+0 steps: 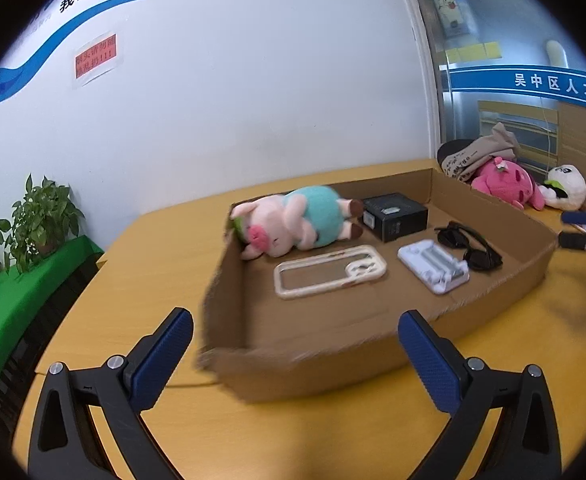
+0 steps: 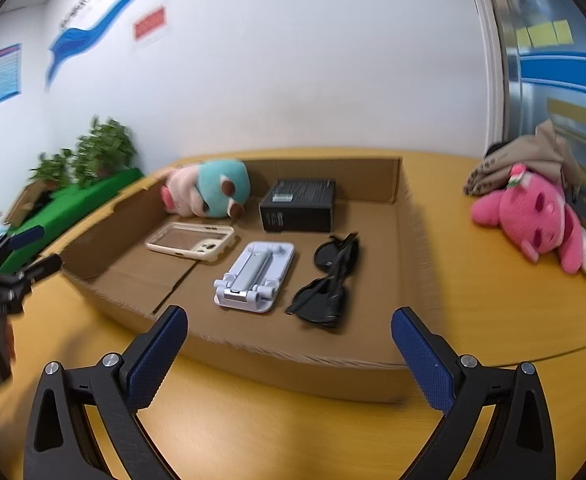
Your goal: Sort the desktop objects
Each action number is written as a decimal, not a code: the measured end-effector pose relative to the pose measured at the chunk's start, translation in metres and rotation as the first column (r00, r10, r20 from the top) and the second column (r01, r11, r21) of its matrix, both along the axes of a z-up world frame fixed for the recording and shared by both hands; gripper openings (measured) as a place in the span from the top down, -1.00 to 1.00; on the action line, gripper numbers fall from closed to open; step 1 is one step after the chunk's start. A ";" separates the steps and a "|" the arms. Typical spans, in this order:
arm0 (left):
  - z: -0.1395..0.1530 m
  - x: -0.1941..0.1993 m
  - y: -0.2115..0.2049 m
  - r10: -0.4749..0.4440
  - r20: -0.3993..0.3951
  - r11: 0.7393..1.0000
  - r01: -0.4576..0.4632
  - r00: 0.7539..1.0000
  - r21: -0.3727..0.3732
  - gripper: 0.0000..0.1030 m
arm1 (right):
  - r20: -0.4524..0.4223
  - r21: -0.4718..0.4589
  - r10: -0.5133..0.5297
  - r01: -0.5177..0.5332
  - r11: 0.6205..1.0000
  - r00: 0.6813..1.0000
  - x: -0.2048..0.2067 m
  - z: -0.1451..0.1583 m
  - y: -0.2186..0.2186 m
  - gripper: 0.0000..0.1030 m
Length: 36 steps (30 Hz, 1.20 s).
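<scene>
Your left gripper [image 1: 295, 354] and right gripper [image 2: 289, 350] gape empty; the sunglasses [image 2: 329, 280] lie lengthwise toward the cardboard tray's [image 2: 407, 240] far wall.

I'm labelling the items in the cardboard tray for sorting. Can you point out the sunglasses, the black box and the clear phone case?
sunglasses [image 2: 329, 280], right wrist view, on the folded frame.
black box [image 2: 299, 205], right wrist view, on its top face.
clear phone case [image 1: 329, 272], left wrist view, on its transparent back.
</scene>
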State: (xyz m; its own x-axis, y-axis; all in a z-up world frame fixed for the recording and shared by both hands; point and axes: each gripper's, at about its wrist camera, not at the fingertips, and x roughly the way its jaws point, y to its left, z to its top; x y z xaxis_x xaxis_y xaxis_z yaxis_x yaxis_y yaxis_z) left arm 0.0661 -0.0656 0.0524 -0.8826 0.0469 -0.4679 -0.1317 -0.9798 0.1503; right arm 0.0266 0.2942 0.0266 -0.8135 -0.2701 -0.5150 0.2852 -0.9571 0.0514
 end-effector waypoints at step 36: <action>-0.094 -0.022 -0.114 -0.362 0.450 0.926 0.372 0.816 0.070 -1.00 | 0.351 0.174 0.066 -0.134 0.976 0.934 0.025 -0.081 0.195 -1.00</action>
